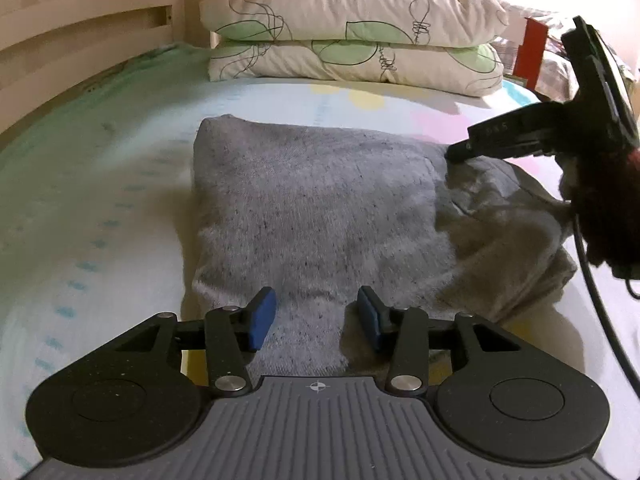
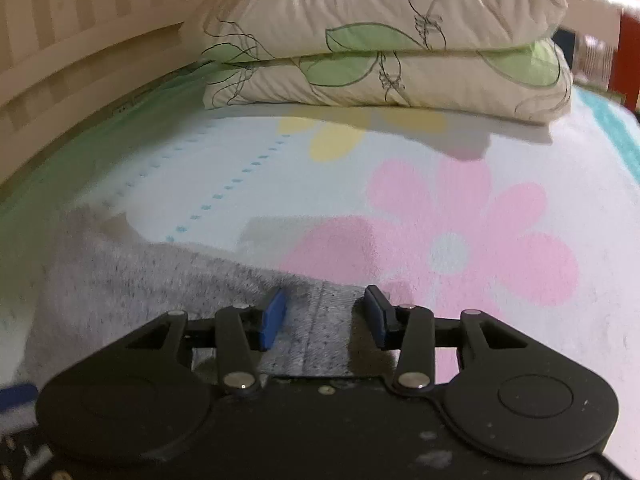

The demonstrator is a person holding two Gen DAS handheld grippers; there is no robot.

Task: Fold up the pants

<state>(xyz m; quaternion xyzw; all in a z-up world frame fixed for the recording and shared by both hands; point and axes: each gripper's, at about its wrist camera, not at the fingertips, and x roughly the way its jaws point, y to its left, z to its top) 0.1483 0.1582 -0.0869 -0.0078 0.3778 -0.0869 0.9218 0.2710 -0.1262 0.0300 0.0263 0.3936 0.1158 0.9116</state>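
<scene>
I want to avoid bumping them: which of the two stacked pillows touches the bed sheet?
The lower pillow lies on the sheet. The upper pillow rests only on top of it.

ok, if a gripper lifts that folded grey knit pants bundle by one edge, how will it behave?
Likely floppy: the folded grey knit pants bundle lies in soft, rumpled layers on the flowered bedsheet, so it should drape and partly unfold. Probably not slippery, since the fabric looks fuzzy. A push would likely bunch it rather than slide it, as its right side is already wrinkled.
</scene>
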